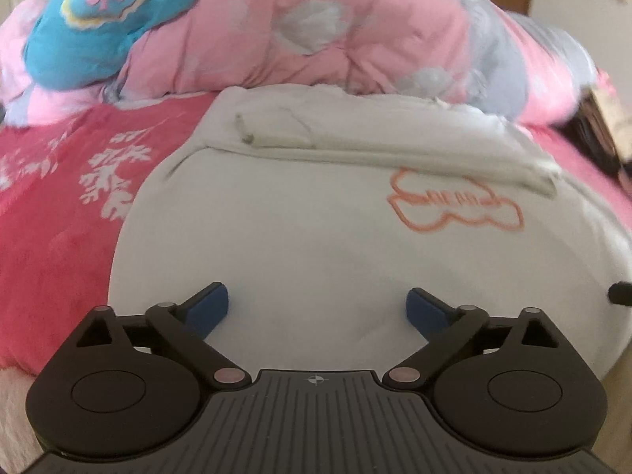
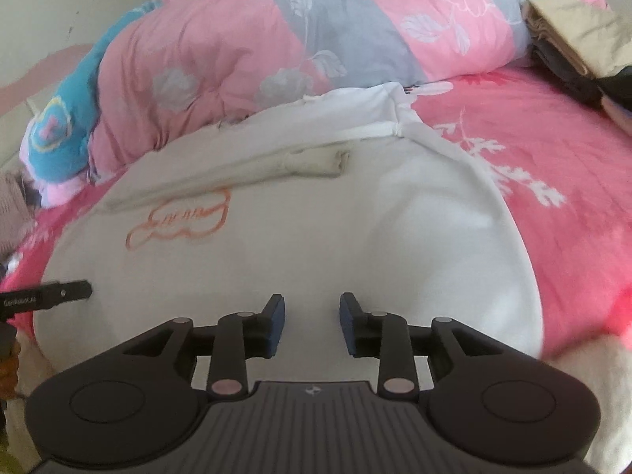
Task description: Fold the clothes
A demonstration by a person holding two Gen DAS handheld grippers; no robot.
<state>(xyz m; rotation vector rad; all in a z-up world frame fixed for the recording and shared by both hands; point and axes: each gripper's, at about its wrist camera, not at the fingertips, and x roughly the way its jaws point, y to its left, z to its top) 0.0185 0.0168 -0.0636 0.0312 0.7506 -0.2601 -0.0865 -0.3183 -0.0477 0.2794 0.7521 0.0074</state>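
White sweatshirt (image 1: 300,217) lay flat on the pink bedspread (image 1: 51,213), sleeve (image 1: 395,154) already folded across so the body could fold next. I had left gripper (image 1: 318,308) spread wide, right gripper (image 2: 312,326) part-open, both empty over its near hem.

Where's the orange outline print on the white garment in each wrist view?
Left wrist view: the orange outline print sits right of centre on the white fabric garment, just below its folded strip.
Right wrist view: the same print sits left of centre, again just below the strip.
Shared landmark: the bright blue plush cushion with a pink bow, upper left in one view, far left in the other.
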